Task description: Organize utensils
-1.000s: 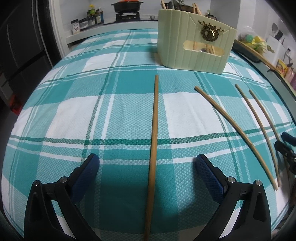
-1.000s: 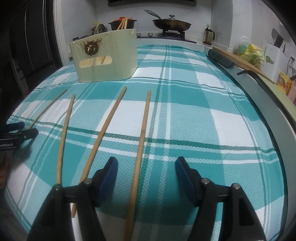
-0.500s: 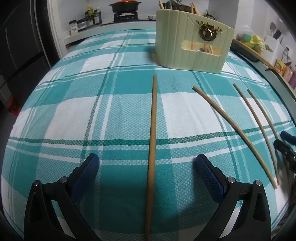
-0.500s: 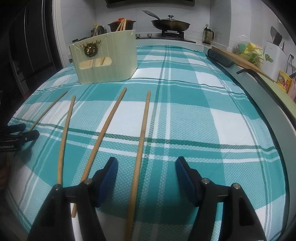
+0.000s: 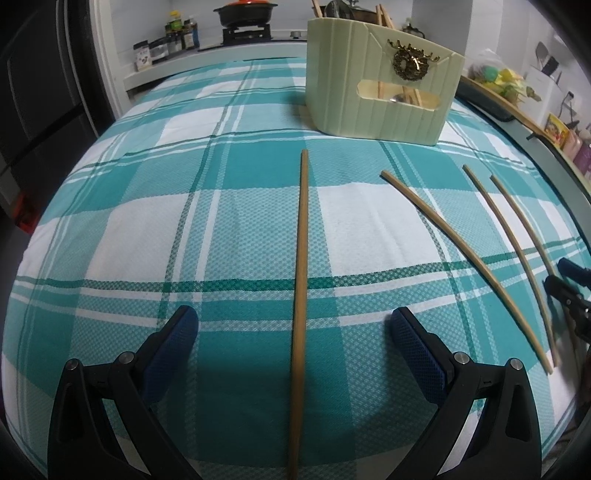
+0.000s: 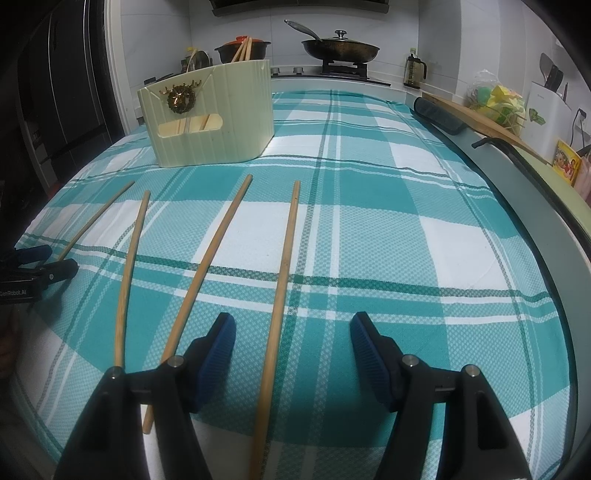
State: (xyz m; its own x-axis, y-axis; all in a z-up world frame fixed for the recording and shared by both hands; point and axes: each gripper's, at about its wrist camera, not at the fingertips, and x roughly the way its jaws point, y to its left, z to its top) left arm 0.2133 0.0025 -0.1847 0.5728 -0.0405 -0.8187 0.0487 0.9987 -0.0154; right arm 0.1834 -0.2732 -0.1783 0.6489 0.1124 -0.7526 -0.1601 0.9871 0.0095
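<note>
Several wooden chopsticks lie side by side on the teal plaid cloth. In the left wrist view my left gripper is open, with one chopstick lying between its fingers. Three more chopsticks lie to its right. In the right wrist view my right gripper is open over the rightmost chopstick; another chopstick passes just left of its left finger. A cream utensil holder with a gold deer ornament stands behind, with chopsticks standing in it; it also shows in the right wrist view.
The plaid cloth covers the table. A stove with a pan and a pot is behind. A dark rail runs along the table's right side. The left gripper shows at the left edge of the right wrist view.
Both grippers have edged slightly forward and lower toward the chopsticks; the holder looks a little nearer. Nothing has been grasped.
</note>
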